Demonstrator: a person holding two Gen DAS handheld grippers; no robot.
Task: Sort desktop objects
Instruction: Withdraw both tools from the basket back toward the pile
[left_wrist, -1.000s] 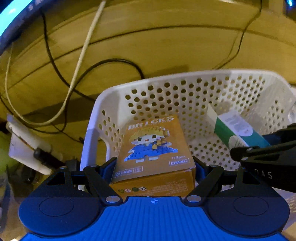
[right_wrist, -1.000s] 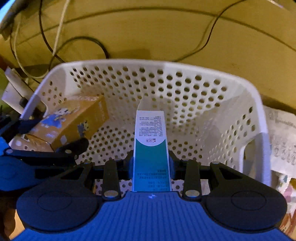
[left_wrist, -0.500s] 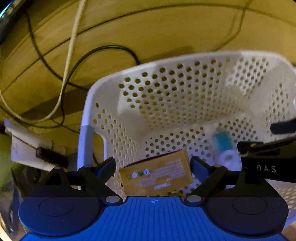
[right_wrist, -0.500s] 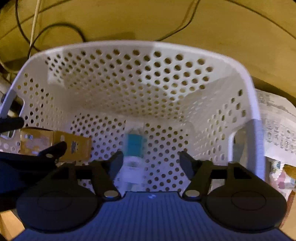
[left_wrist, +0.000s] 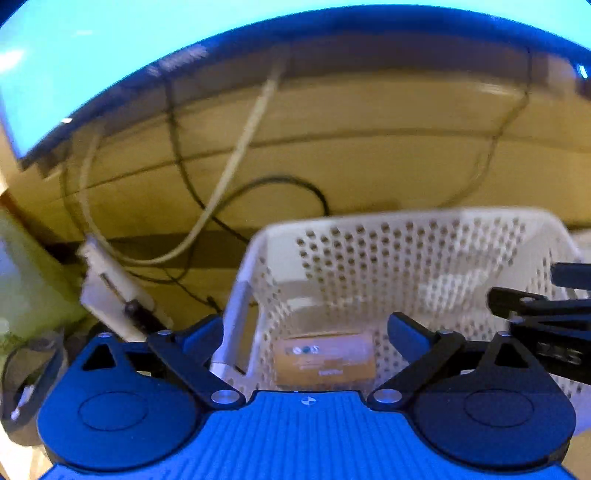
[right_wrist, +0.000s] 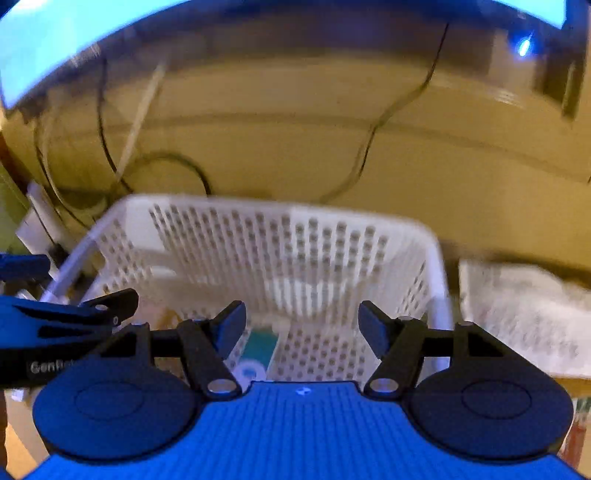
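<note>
Left hand-held gripper, jaws opening wide and holding nothing, above the near-left part of the basket; the orange box lies on the basket floor below and between the fingers, touching neither. Right hand-held gripper, jaws well apart and empty, over the basket's near middle; the teal box lies on the floor beneath its left finger. Both items thus appear to be deposited, so the hazards lie in the withdrawal and in the next reach. The two grippers hang close together, each visible at the edge of the other's view, and a careless lift or turn could knock them together. A spread finger could catch the perforated wall or the left rim, dragging or tipping the light basket. Beyond the basket, loose cables trail across the desk; a sweep that way could snag one and tug the white adapter at the left. Farthest back, the lit monitor overhangs the scene, and a high lift could strike its lower edge. Both views are motion-blurred, so fine clearances cannot be judged
</note>
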